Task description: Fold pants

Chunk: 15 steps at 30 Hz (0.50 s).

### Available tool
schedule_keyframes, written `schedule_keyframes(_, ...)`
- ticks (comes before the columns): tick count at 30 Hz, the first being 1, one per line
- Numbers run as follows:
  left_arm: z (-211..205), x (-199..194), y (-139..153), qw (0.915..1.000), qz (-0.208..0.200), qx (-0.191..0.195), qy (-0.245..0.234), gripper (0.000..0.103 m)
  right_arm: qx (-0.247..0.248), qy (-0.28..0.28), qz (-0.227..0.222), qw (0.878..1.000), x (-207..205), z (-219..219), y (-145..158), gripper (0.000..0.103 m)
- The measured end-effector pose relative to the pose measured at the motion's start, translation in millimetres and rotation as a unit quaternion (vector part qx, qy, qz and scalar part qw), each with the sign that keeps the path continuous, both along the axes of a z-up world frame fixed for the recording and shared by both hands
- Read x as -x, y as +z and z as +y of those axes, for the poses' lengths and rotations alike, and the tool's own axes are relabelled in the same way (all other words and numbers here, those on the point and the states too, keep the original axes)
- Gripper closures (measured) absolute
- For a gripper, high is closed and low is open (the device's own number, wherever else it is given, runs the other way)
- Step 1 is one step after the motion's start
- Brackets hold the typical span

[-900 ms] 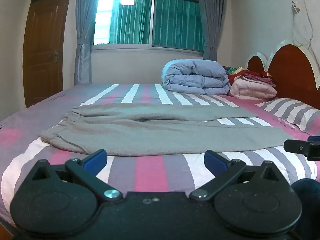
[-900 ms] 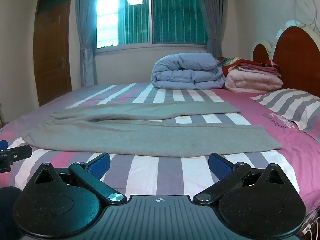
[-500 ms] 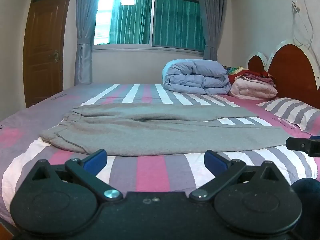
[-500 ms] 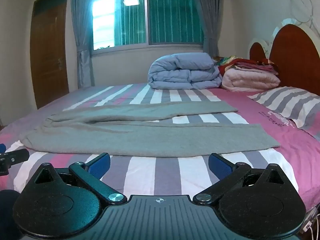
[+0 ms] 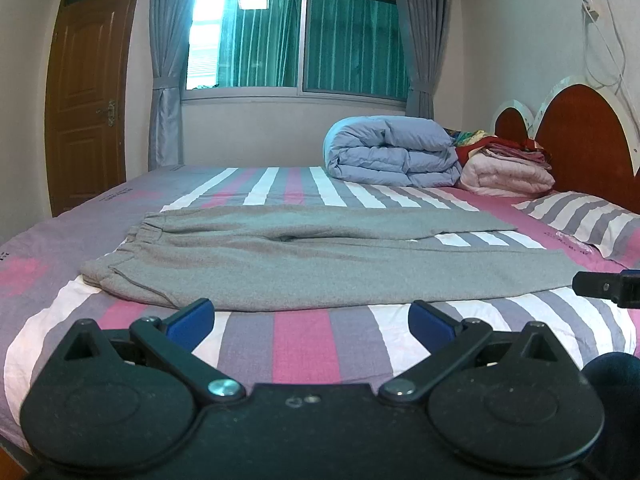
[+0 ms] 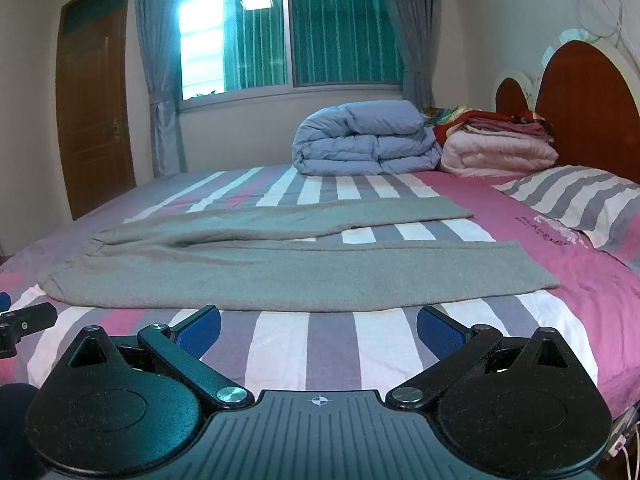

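I see a bed (image 5: 304, 336) in pink, grey and white stripes, its wooden headboard (image 5: 580, 140) at right; beyond it a curtained window (image 5: 296, 40), bright at left, and a brown door (image 5: 86, 96)

**Right gripper rolls a little; little else moves**

The right gripper (image 6: 318, 330) has tilted slightly. In its own view the window sill (image 6: 288, 94) now climbs more steeply toward the right than it did a second ago. The folded blue duvet (image 6: 362, 138) and the cuff end of the pants (image 6: 536, 276) have drifted a touch leftward in that view. At its left edge, one of the left gripper's fingers (image 6: 28, 317) sits marginally lower. In the left wrist view, the tip of the right gripper's finger (image 5: 600, 287) has drawn back a shade toward the right edge.
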<state>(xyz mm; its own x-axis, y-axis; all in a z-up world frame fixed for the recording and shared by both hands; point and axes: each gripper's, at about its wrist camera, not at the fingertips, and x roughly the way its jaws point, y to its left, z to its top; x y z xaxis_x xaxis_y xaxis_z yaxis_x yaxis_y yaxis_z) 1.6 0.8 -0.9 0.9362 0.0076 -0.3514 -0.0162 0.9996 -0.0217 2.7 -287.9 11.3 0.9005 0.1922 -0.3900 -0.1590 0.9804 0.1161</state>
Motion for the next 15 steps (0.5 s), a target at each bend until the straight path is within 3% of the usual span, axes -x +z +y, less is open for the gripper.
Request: schedule_keyframes(15, -0.3, -0.7, -0.6, 1.0000, 0.000, -0.001, -0.001, 0.006, 0.000, 0.000, 0.001, 1.000, 0.2, -0.5, -0.3, 0.000)
